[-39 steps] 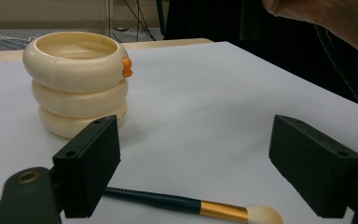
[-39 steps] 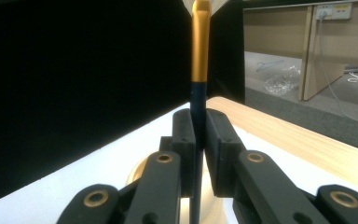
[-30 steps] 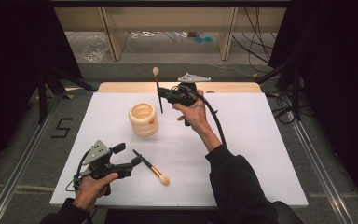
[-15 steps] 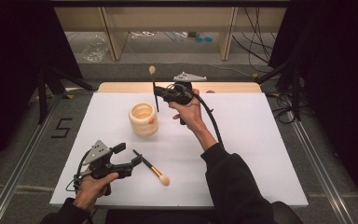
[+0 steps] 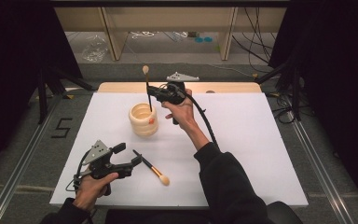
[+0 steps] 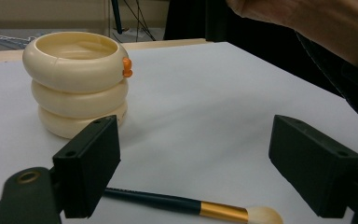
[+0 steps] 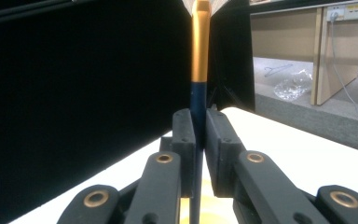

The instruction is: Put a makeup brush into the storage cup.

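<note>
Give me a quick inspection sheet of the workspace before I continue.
Surface: white board on a wooden table.
Job's things: cream ringed holder upright; held brush upright over it; second brush lying flat.
Clutter: nothing seen.
Grippers: right gripper shut on the held brush's handle; left gripper open, behind the second brush.
Cables: black cable trails from the right gripper.
Surroundings: dark curtains, floor wires beyond the table.

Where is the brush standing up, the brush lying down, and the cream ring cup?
upright makeup brush (image 5: 148, 91), high view, dark handle.
lying makeup brush (image 5: 152, 168), high view, gold band by the bristles.
cream ringed cup (image 5: 143, 125), high view, front wall.
</note>
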A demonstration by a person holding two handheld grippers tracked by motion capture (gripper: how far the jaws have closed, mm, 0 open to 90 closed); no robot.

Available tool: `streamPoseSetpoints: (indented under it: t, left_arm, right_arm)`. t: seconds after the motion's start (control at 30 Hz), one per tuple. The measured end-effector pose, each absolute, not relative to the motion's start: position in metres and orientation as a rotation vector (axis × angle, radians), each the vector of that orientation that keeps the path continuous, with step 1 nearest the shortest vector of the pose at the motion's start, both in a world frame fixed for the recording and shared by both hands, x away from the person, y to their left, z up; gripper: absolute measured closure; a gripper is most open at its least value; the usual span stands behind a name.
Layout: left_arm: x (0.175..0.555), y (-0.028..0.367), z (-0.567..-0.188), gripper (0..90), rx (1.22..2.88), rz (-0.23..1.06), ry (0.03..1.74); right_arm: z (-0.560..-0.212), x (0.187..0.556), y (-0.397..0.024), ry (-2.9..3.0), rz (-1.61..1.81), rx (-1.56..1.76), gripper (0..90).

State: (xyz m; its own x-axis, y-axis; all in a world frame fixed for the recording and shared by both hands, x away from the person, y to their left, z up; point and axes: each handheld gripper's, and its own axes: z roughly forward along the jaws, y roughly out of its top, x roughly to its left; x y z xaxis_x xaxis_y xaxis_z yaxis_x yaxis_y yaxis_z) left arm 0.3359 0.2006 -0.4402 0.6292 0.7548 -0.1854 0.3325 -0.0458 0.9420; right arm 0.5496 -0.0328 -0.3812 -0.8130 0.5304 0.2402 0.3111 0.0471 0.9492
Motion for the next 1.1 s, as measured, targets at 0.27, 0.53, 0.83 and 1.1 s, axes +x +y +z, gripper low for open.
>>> streamPoseSetpoints:
  t: [0.27,0.53,0.83,1.1]
  left_arm:
    - [0.336,0.201,-0.44,16.2,1.641,0.436,0.91]
    - [0.336,0.201,-0.44,16.2,1.642,0.436,0.909]
    - [0.335,0.201,-0.44,16.2,1.635,0.434,0.913]
    - [0.335,0.201,-0.44,16.2,1.638,0.437,0.911]
  right_arm:
    - [-0.388,0.552,-0.027,2.127,1.875,0.869,83.1]
    - [-0.392,0.551,-0.021,2.143,1.868,0.888,83.1]
    - [-0.394,0.553,-0.012,2.154,1.855,0.852,83.1]
    - [-0.4,0.553,-0.008,2.166,1.841,0.868,83.0]
